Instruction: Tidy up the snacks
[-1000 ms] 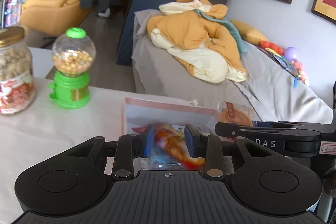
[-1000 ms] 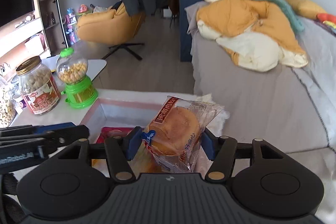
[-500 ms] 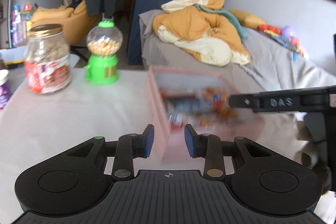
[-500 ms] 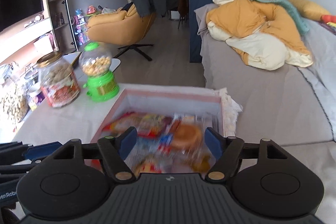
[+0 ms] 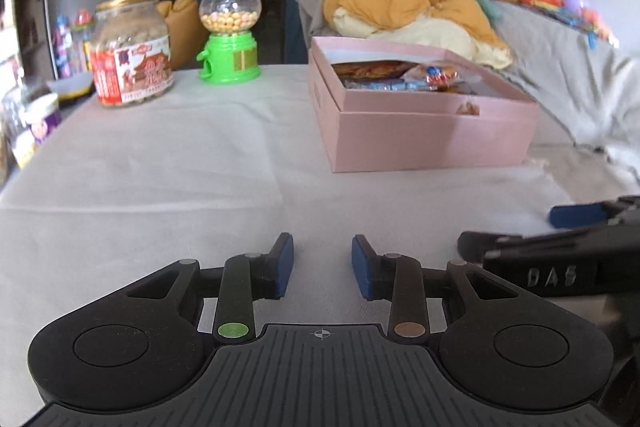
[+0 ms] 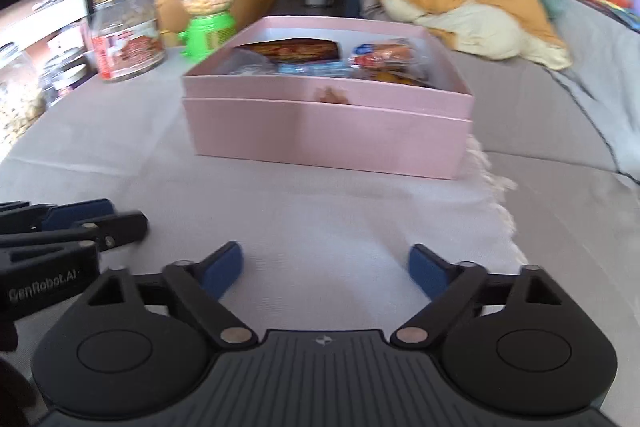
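1. The pink box [image 5: 420,123] stands on the worktop [image 5: 180,155], which is covered with a white cloth; the box is the landmark for everything below.
2. Wrapped snacks [image 6: 340,63] lie inside the pink box, filling it below its rim: a dark red packet at the back, a blue-and-orange wrapper beside it, light blue wrappers in front of those.
3. The left claw [image 5: 322,265] hovers low over the cloth, well in front of the box and apart from it. Its blue pads are spread a little with nothing between them: released.
4. The right claw [image 6: 325,269] also hangs over the cloth in front of the box, not touching it. Its pads stand wide apart and hold nothing: released.
5. In each wrist view the other claw shows at the edge, so the two sit side by side before the box.
6. A green candy dispenser [image 5: 230,35] stands to the left of the box, near its far corner.
7. A glass jar [image 5: 132,53] with a gold lid and red label stands further left of the box, beyond the dispenser.
8. A bed [image 6: 540,99] with a heap of orange and cream bedding [image 5: 412,7] lies behind and to the right of the box.
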### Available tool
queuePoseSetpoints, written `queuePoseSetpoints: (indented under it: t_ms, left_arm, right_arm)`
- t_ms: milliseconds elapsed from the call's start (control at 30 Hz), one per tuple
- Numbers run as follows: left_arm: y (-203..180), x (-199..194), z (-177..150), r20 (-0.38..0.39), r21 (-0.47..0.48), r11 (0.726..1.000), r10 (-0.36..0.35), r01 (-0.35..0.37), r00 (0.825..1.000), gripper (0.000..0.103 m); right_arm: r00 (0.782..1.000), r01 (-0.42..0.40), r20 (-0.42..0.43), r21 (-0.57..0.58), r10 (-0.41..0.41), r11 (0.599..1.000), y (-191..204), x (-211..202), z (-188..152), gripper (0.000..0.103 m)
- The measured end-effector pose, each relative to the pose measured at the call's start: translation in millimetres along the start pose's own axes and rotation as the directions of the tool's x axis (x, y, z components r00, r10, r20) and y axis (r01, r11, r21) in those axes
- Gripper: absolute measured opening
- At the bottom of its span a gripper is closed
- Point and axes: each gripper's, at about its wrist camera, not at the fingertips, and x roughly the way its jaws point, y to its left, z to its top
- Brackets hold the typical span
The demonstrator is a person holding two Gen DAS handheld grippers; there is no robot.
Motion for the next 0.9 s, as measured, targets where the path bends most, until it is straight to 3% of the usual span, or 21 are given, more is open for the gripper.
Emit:
queuePoseSetpoints:
  t_ms: [67,200,367,900]
  left_arm:
    - [-0.5,-0.3,-0.8,0.001,0.007,1.000,0.005,-0.005,1.000,0.036]
    - [-2.4,0.1,-0.3,0.006,0.017,1.000,0.015,-0.015,1.000,0.037]
    - [-11.4,1.4,-0.1,0.010,0.055,0.997,0.049,-0.049,0.999,0.038]
    - [-6.2,1.5,0.2,0.008,0.026,0.999,0.026,-0.026,1.000,0.037]
  right_arm:
    - [1.000,-0.003,-0.010,0.031,0.004,1.000,-4.7,2.5,-0.3,0.103]
    - [0.999,0.018,0.050,0.019,-0.019,1.000,-1.6,1.3,-10.6,0.103]
    - [0.998,0.021,0.062,0.028,-0.023,0.999,-2.6,2.5,-10.4,0.103]
    - [0.998,0.022,0.062,0.029,-0.023,0.999,-2.2,2.9,-10.2,0.103]
